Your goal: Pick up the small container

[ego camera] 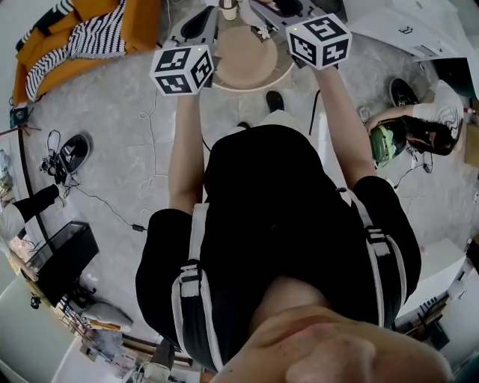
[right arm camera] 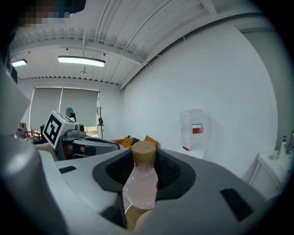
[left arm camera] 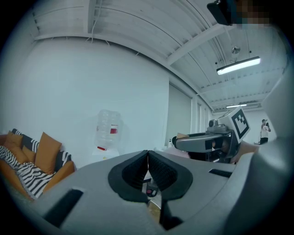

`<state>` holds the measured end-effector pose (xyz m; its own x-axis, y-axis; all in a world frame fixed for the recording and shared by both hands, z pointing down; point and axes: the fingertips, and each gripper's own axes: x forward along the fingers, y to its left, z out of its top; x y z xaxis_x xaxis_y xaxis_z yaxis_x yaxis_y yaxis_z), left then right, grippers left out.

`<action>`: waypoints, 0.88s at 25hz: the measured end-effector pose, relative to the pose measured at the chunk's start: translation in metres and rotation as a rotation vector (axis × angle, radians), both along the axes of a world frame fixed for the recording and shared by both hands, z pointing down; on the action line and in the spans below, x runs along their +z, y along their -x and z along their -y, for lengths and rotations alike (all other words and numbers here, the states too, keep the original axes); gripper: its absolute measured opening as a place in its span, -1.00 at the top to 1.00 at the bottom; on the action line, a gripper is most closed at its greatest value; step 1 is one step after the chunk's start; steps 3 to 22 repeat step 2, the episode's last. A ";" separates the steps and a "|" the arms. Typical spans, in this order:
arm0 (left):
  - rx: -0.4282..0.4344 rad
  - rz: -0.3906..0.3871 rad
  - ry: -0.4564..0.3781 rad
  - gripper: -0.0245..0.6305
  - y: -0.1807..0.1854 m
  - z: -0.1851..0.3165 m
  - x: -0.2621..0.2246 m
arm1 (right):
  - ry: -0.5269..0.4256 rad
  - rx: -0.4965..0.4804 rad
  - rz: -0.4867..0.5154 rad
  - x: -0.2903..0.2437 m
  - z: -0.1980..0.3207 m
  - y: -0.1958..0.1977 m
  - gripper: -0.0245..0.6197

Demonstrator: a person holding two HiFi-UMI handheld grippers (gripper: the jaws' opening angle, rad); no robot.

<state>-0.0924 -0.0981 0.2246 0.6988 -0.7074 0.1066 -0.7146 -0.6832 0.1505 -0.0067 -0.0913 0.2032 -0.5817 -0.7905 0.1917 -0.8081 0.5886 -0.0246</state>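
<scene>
The small container is a pale pink bottle (right arm camera: 140,183) with a round wooden cap (right arm camera: 144,151). It stands upright between the black pads of my right gripper (right arm camera: 143,170), and both pads touch its sides. My left gripper (left arm camera: 148,158) is shut, its pads meeting with nothing held. In the head view both grippers reach over a round tan table (ego camera: 247,60), left gripper (ego camera: 200,22) beside right gripper (ego camera: 263,11). Each gripper view shows the other gripper alongside: the right gripper (left arm camera: 206,142) and the left gripper (right arm camera: 78,142).
An orange sofa with striped cushions (ego camera: 82,34) stands at the far left. A water-cooler bottle (left arm camera: 108,131) stands against the white wall. Another person (ego camera: 419,127) sits low at the right. A shoe and cables (ego camera: 75,149) lie on the floor.
</scene>
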 end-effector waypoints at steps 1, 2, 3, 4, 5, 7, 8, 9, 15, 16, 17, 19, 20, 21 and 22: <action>0.000 0.000 0.000 0.87 0.000 0.001 0.000 | 0.000 -0.001 -0.004 0.000 0.001 0.000 0.49; 0.001 0.000 0.000 0.87 0.001 0.002 0.000 | 0.000 -0.002 -0.008 0.000 0.002 0.000 0.49; 0.001 0.000 0.000 0.87 0.001 0.002 0.000 | 0.000 -0.002 -0.008 0.000 0.002 0.000 0.49; 0.001 0.000 0.000 0.87 0.001 0.002 0.000 | 0.000 -0.002 -0.008 0.000 0.002 0.000 0.49; 0.001 0.000 0.000 0.87 0.001 0.002 0.000 | 0.000 -0.002 -0.008 0.000 0.002 0.000 0.49; 0.001 0.000 0.000 0.87 0.001 0.002 0.000 | 0.000 -0.002 -0.008 0.000 0.002 0.000 0.49; 0.001 0.000 0.000 0.87 0.001 0.002 0.000 | 0.000 -0.002 -0.008 0.000 0.002 0.000 0.49; 0.001 0.000 0.000 0.87 0.001 0.002 0.000 | 0.000 -0.002 -0.008 0.000 0.002 0.000 0.49; 0.001 0.000 0.000 0.87 0.001 0.002 0.000 | 0.000 -0.002 -0.008 0.000 0.002 0.000 0.49; 0.001 0.000 0.000 0.87 0.001 0.002 0.000 | 0.000 -0.002 -0.008 0.000 0.002 0.000 0.49; 0.001 0.000 0.000 0.87 0.001 0.002 0.000 | 0.000 -0.002 -0.008 0.000 0.002 0.000 0.49; 0.001 0.000 0.000 0.87 0.001 0.002 0.000 | 0.000 -0.002 -0.008 0.000 0.002 0.000 0.49; 0.001 0.000 0.000 0.87 0.001 0.002 0.000 | 0.000 -0.002 -0.008 0.000 0.002 0.000 0.49; 0.001 0.000 0.000 0.87 0.001 0.002 0.000 | 0.000 -0.002 -0.008 0.000 0.002 0.000 0.49; 0.001 0.000 0.000 0.87 0.001 0.002 0.000 | 0.000 -0.002 -0.008 0.000 0.002 0.000 0.49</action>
